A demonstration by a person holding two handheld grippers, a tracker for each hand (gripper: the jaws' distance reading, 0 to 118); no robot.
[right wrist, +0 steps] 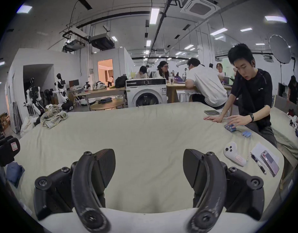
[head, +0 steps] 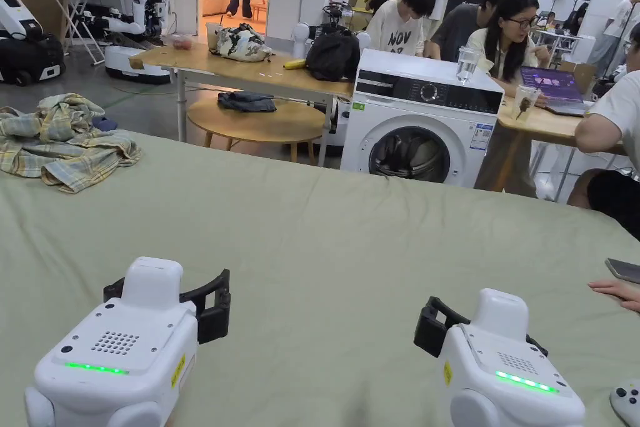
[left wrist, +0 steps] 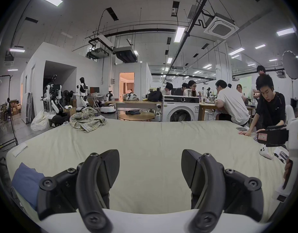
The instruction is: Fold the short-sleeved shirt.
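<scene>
A crumpled yellow-and-grey plaid shirt (head: 62,140) (left wrist: 87,121) (right wrist: 53,116) lies in a heap at the far left corner of the pale green sheet (head: 325,241). My left gripper (head: 165,294) (left wrist: 150,152) hovers low over the near edge of the sheet, jaws open and nothing between them. To its right, my right gripper (head: 484,328) (right wrist: 149,151) is also open and holds nothing. Both point across the sheet, well short of the shirt.
A person leans in at the right edge, one hand (head: 615,291) on the sheet by a phone (head: 624,270). A white controller (right wrist: 234,153), a pen and another phone lie near right. A blue cloth (left wrist: 25,182) sits near left. A washing machine (head: 419,122) stands beyond.
</scene>
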